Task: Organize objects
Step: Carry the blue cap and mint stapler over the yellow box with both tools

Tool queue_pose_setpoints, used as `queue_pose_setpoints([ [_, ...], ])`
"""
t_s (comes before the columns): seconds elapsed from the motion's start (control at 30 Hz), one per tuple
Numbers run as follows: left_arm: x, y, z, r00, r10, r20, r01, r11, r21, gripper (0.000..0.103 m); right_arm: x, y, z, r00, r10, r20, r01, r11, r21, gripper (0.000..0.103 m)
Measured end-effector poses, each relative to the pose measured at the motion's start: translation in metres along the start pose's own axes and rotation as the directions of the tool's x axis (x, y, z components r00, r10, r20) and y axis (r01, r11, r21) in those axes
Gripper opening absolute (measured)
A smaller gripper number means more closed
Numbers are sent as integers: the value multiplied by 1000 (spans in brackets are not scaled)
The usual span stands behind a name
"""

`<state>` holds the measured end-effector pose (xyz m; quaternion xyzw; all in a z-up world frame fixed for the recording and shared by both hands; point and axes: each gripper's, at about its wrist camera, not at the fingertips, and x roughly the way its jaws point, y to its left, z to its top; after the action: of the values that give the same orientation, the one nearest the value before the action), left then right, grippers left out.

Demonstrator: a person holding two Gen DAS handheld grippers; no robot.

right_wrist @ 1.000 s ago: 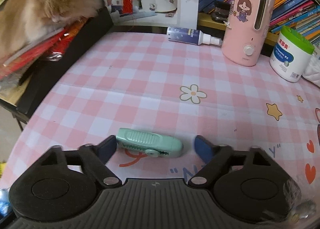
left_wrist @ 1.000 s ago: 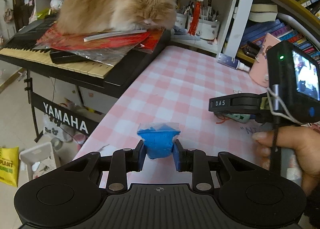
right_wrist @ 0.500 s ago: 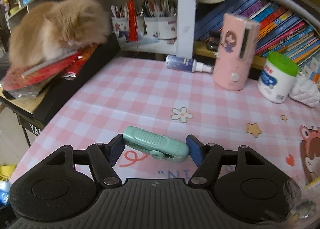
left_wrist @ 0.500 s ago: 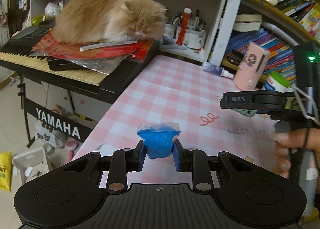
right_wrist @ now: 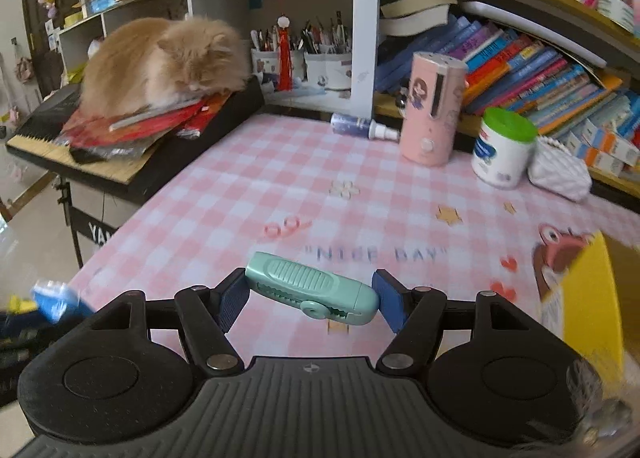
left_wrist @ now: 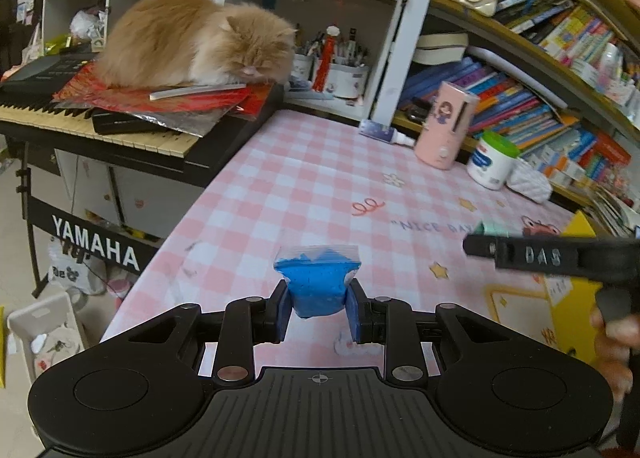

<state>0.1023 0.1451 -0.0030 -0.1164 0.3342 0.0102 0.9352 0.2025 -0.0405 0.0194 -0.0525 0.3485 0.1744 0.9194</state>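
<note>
Both items have been lifted off the pink checked table (right_wrist: pixel 280 162): the left gripper (left_wrist: pixel 318 312) clamps a blue bag (left_wrist: pixel 317 282), the right gripper (right_wrist: pixel 310 304) clamps a green cutter (right_wrist: pixel 312 292), both likely bound for the yellow box (right_wrist: pixel 588 298).

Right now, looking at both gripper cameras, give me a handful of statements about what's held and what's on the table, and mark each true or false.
1. The left hand-held gripper is shut on a blue bag. True.
2. The right hand-held gripper holds a red pen. False: it holds a mint-green cutter end to end.
3. The cat lies on the pink checked table. False: it lies on red papers atop the keyboard.
4. The green-lidded jar stands beside the pink canister. True.
</note>
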Motion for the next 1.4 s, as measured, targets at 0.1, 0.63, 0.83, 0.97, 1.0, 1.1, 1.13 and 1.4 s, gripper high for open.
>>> queue_pose_setpoints([
  [0.1, -13, 1, -8, 1000, -15, 3, 15, 1000, 13, 26, -19, 3, -21, 1000, -1, -26, 2, 999, 35, 65],
  [0.63, -76, -3, -54, 998, -60, -23, 62, 992, 107, 26, -97, 34, -98, 999, -30, -43, 34, 997, 76, 65],
  [0.83, -94, -8, -69, 995, -89, -37, 94, 984, 149, 26, -119, 39, -119, 998, -52, -44, 57, 991, 117, 65],
  [0.97, -100, -14, -77, 991, -120, -61, 129, 975, 178, 26, -133, 40, -134, 997, -62, -49, 69, 988, 140, 65],
  [1.0, -100, -15, -79, 989, -128, -69, 139, 973, 185, 26, -136, 40, -138, 997, -64, -53, 71, 987, 147, 65],
  [1.1, -101, -22, -83, 983, -157, -91, 173, 963, 206, 26, -145, 37, -148, 995, -75, -67, 86, 981, 173, 65],
  [1.13, -101, -24, -83, 981, -166, -95, 183, 960, 213, 26, -147, 35, -150, 994, -80, -74, 93, 979, 183, 65],
  [1.4, -99, -52, -92, 957, -253, -142, 283, 920, 272, 26, -168, 18, -171, 984, -142, -105, 164, 956, 245, 65],
])
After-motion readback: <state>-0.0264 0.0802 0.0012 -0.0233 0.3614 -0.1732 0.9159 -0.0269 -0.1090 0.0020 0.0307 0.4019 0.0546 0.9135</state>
